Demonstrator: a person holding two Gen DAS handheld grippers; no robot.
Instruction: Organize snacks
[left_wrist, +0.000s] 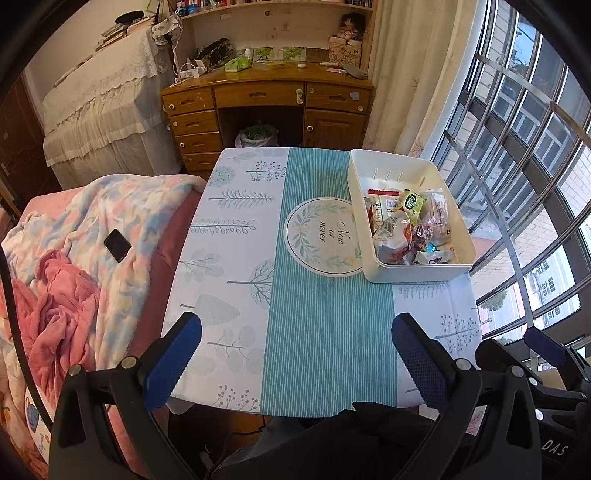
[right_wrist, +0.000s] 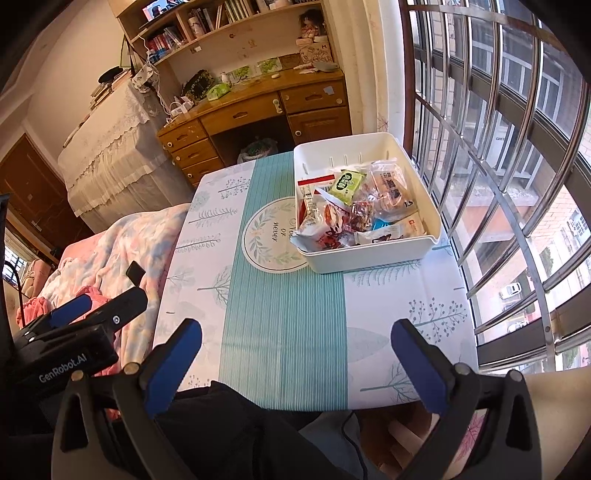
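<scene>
A white plastic bin (left_wrist: 419, 275) stands at the far right of the table, also in the right wrist view (right_wrist: 369, 260). It holds a heap of wrapped snacks (left_wrist: 406, 227) (right_wrist: 354, 214), among them a green packet (left_wrist: 413, 204) (right_wrist: 347, 183). My left gripper (left_wrist: 295, 332) is open and empty above the table's near edge. My right gripper (right_wrist: 295, 339) is open and empty, also at the near edge, to the right of the left one. Both are well short of the bin.
The table carries a teal-and-white printed cloth (left_wrist: 314, 314) (right_wrist: 280, 314). A bed with a pink and floral blanket (left_wrist: 81, 266) and a black phone (left_wrist: 117, 245) lies to the left. A barred window (right_wrist: 498, 166) runs along the right. A wooden desk (left_wrist: 266, 99) stands behind.
</scene>
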